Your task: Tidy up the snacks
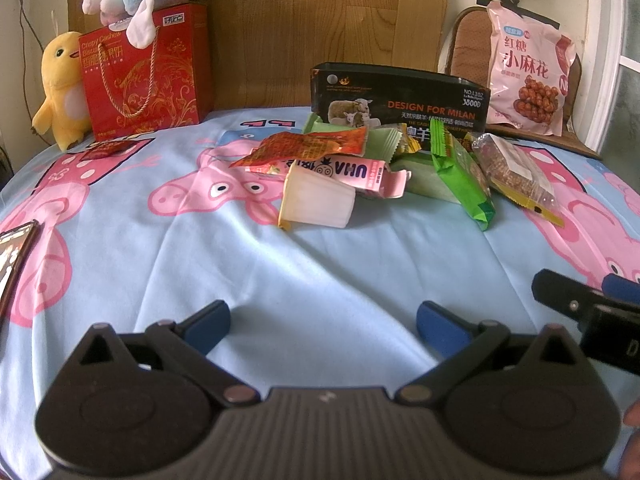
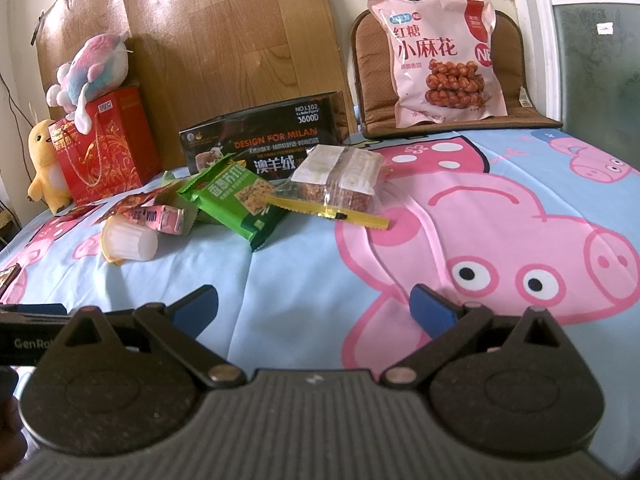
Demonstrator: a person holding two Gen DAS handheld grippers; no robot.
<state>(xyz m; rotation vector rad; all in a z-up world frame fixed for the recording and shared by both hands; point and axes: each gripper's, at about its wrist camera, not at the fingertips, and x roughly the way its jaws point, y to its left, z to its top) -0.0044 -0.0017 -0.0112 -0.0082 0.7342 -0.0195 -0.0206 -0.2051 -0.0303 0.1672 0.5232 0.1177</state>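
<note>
Left gripper and right gripper: both spread wide, holding nothing, low over bare sheet. Snack pile ahead of both: jelly cup nearest, lying on its side; pink box, green packet and clear bag heaped against the black box, probably the intended container. Open room between claws and pile; approach unobstructed. Phone far left of left gripper.
</note>
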